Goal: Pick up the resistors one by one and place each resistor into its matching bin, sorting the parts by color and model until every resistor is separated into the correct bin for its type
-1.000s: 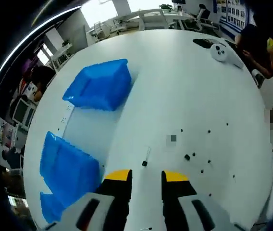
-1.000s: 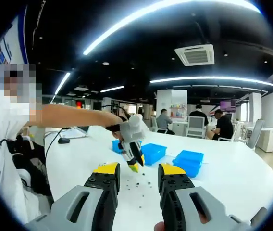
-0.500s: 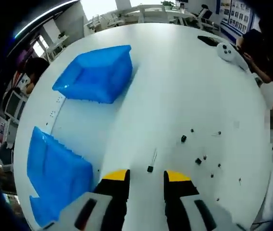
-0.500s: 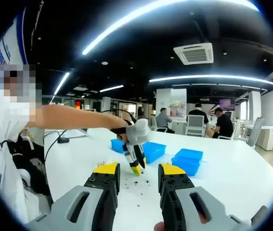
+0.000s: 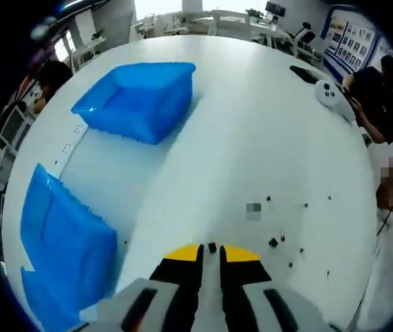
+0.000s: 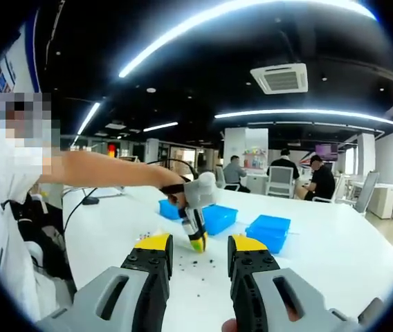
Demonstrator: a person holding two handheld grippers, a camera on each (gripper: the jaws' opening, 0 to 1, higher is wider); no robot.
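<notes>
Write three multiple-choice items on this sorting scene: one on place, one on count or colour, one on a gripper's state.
1. Where does the left gripper work?
A. inside a bin
B. down at the white table by the scattered parts
C. raised near the ceiling

2. What colour are the bins?
A. blue
B. red
C. green

3. How does the right gripper stand?
A. shut on a bin
B. shut on a cable
C. open, holding nothing

Answers: B, its tips meet beside the small dark resistor on the table; A, all are blue; C, a clear gap separates its jaws.
</notes>
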